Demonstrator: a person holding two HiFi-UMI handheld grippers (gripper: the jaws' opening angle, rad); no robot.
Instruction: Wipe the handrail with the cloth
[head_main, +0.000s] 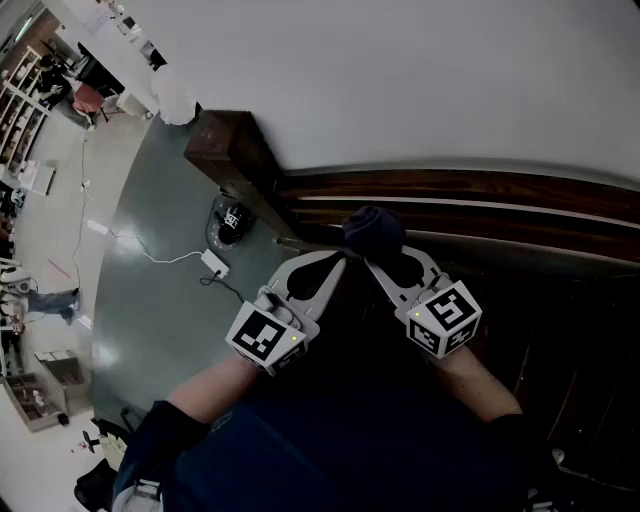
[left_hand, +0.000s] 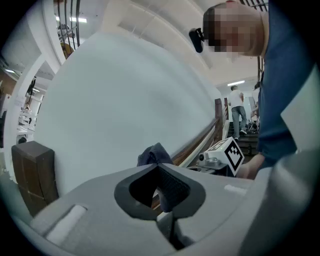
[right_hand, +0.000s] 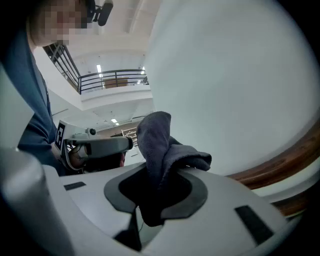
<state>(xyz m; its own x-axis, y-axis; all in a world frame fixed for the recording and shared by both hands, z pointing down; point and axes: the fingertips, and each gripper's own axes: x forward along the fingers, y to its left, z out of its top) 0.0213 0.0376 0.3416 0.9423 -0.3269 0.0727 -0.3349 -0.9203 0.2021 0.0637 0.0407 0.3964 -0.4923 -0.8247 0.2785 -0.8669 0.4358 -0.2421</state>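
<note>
A dark blue cloth (head_main: 373, 228) is bunched on the dark wooden handrail (head_main: 480, 185) that runs along the white wall. My right gripper (head_main: 374, 258) is shut on the cloth (right_hand: 160, 150), whose folds stick up out of the jaws; the handrail (right_hand: 282, 160) passes to the right. My left gripper (head_main: 338, 263) sits just left of the cloth with its jaws together and nothing between them. In the left gripper view the cloth (left_hand: 155, 154) shows just past the gripper (left_hand: 161, 172), with the handrail (left_hand: 200, 137) behind it.
A square wooden newel post (head_main: 225, 145) ends the rail at the left. Below lies a grey-green floor with a white cable and adapter (head_main: 214, 263) and a dark round object (head_main: 230, 220). Dark stairs (head_main: 560, 330) lie to the right. People (left_hand: 239, 115) stand far off.
</note>
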